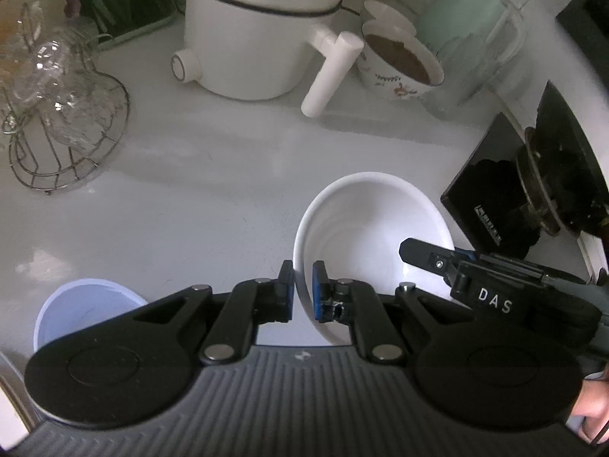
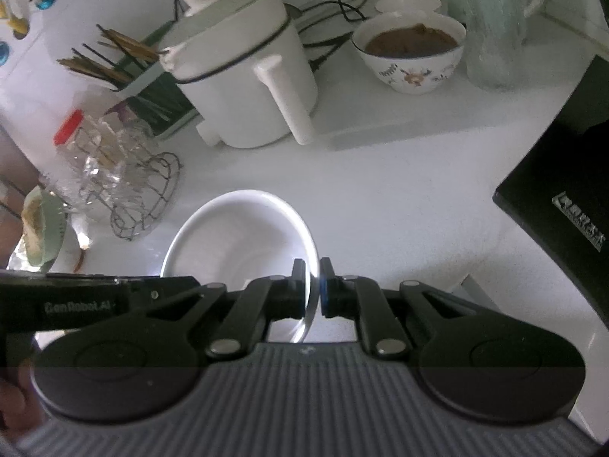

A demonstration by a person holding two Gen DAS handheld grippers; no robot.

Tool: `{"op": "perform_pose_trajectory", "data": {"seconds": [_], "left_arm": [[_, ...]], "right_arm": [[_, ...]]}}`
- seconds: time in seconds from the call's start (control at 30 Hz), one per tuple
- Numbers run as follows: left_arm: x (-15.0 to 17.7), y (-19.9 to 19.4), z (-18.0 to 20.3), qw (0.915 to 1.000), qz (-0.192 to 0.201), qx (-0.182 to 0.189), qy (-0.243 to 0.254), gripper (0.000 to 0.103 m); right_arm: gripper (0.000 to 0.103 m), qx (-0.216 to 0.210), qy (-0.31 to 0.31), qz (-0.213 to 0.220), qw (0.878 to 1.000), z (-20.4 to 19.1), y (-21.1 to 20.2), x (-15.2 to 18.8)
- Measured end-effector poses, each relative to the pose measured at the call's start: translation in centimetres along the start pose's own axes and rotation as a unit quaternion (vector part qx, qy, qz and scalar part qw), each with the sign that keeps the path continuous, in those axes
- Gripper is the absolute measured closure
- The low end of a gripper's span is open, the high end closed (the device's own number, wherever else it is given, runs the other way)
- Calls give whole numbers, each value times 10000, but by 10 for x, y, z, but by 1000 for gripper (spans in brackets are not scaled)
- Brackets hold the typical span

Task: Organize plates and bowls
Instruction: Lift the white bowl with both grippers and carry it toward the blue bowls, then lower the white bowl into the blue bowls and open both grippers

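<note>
A white bowl (image 1: 365, 228) is held over the white counter by both grippers. My left gripper (image 1: 303, 291) is shut on the bowl's left rim, one pad inside and one outside. My right gripper (image 2: 312, 289) is shut on the right rim of the same bowl (image 2: 236, 236); it shows at the right of the left wrist view (image 1: 430, 259). A pale blue bowl (image 1: 83, 312) sits at the lower left, partly hidden behind my left gripper's body.
A white electric pot (image 1: 262, 38) with a long handle stands at the back. A patterned bowl of brown food (image 1: 399, 64) and a clear pitcher (image 1: 475, 42) stand behind on the right. A wire rack with glasses (image 1: 57, 106) is left. A black appliance (image 1: 533, 175) is right.
</note>
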State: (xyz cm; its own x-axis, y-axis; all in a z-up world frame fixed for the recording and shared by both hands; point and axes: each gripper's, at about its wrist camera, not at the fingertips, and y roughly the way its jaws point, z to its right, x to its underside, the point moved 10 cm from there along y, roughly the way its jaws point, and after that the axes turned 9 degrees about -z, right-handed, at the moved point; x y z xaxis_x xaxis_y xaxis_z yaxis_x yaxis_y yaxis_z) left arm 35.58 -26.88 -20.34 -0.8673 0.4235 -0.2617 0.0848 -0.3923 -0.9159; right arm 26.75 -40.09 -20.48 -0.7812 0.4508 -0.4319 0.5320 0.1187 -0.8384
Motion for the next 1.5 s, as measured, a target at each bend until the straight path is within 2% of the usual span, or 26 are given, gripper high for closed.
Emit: {"op": "perform_pose_trajectory", "data": {"seconds": [0.2, 0.33, 0.93, 1.07, 1.5], "left_arm": [[2, -21, -4, 9998, 181, 51, -120, 92], [4, -35, -9, 9992, 347, -77, -161, 92], [21, -78, -51, 9941, 568, 117, -914, 92], [30, -88, -62, 9930, 654, -2, -978, 92], [76, -97, -126, 9777, 736, 55, -1966, 92]], "right_arm": [[93, -138, -68, 6, 9999, -10, -11, -4], [93, -209, -190, 23, 9996, -22, -15, -8], [93, -610, -347, -86, 9975, -72, -25, -6], [93, -615, -537, -139, 9966, -89, -23, -3], [93, -812, -1169, -611, 9879, -142, 5, 24]]}}
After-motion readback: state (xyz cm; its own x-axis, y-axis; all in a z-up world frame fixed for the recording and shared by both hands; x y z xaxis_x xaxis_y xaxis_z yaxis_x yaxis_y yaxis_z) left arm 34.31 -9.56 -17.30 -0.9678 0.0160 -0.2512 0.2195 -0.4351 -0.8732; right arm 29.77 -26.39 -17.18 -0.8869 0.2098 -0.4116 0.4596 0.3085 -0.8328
